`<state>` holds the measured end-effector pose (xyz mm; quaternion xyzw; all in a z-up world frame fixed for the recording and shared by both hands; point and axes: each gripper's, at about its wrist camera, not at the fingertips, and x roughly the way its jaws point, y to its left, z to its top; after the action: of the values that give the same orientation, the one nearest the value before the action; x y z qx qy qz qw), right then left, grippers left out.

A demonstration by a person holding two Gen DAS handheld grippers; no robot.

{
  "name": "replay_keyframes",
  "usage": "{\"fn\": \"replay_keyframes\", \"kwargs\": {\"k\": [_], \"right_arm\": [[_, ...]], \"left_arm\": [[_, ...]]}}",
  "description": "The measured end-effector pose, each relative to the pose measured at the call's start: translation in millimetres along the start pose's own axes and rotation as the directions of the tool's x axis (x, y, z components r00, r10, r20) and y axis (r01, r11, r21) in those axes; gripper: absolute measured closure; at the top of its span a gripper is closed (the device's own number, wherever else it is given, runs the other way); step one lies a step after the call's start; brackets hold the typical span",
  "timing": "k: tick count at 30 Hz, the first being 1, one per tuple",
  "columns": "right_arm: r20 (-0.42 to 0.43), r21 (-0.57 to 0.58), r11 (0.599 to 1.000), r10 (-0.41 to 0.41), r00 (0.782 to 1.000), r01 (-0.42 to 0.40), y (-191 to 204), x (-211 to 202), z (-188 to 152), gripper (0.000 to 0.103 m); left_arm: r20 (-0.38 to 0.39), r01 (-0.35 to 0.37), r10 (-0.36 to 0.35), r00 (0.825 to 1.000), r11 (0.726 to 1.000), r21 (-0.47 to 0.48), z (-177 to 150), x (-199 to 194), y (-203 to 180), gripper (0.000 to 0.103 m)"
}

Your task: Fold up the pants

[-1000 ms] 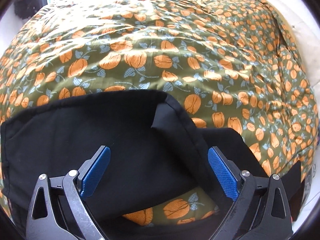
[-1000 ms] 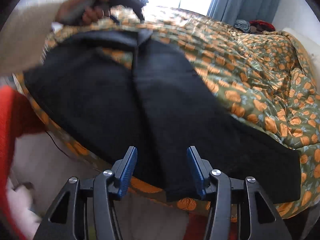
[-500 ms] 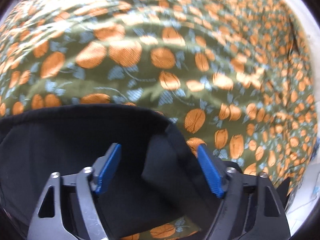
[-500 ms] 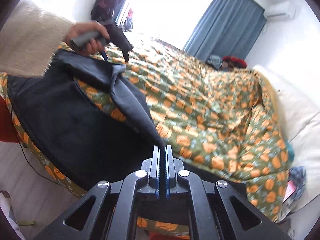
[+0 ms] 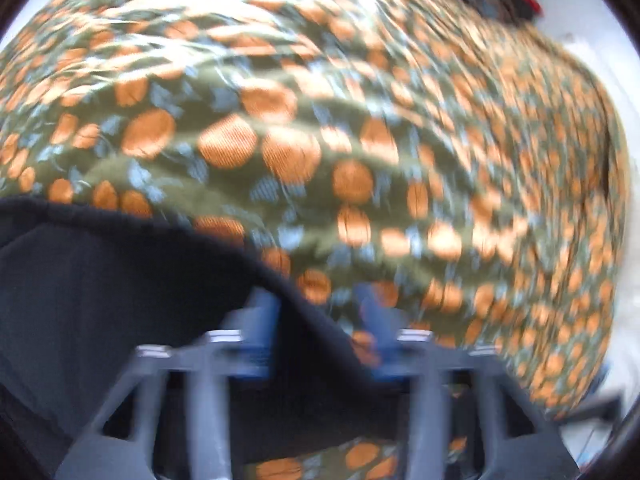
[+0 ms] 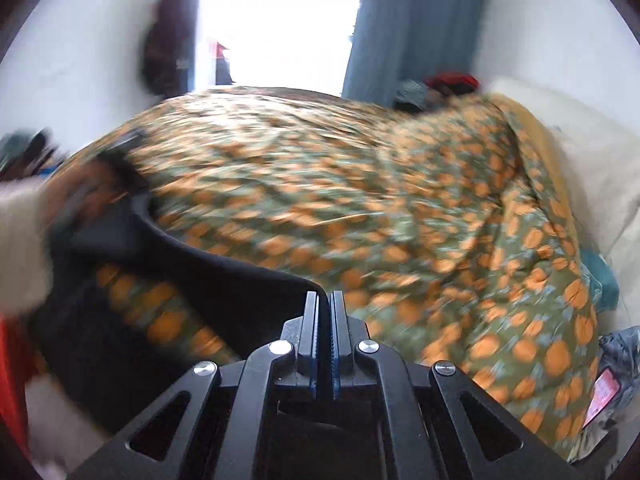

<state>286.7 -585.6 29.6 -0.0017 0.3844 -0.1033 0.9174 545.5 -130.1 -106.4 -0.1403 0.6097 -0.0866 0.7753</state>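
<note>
Black pants lie on a bed under an olive bedspread with orange fruit print. The left wrist view is blurred. In it my left gripper is shut on a raised fold of the pants, whose edge drapes across between the blue pads. In the right wrist view the pants stretch as a lifted band from a person's hand at the left to my right gripper. The right jaws are opening by a thin slit, with the pants' edge still caught at their tips.
The bedspread fills the middle. A blue curtain and a bright window are behind it, with a dark bag on the wall. A clothes pile lies at the far right, a cream pillow on the right, something red at the lower left.
My left jaws narrowed from wide open onto the pants fold and moved across the bed. The right gripper shut on the pants' edge and lifted it, then a slit appeared.
</note>
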Motion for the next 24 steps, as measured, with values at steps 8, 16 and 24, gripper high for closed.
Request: {"fn": "replay_keyframes", "kwargs": {"k": [8, 16, 24], "right_arm": [[-0.030, 0.287, 0.951, -0.109, 0.994, 0.113, -82.8, 96.3, 34.7, 0.048], [-0.230, 0.723, 0.685, 0.357, 0.905, -0.086, -68.2, 257.3, -86.0, 0.052], [-0.330, 0.508, 0.831, -0.057, 0.942, 0.228, -53.8, 263.7, -40.7, 0.054]], "left_arm": [[0.230, -0.172, 0.147, 0.962, 0.981, 0.093, -20.4, -37.2, 53.5, 0.025], [0.326, -0.500, 0.458, 0.827, 0.864, 0.056, -72.3, -32.7, 197.2, 0.025], [0.305, -0.610, 0.628, 0.717, 0.775, -0.162, -78.7, -56.9, 266.3, 0.015]]}}
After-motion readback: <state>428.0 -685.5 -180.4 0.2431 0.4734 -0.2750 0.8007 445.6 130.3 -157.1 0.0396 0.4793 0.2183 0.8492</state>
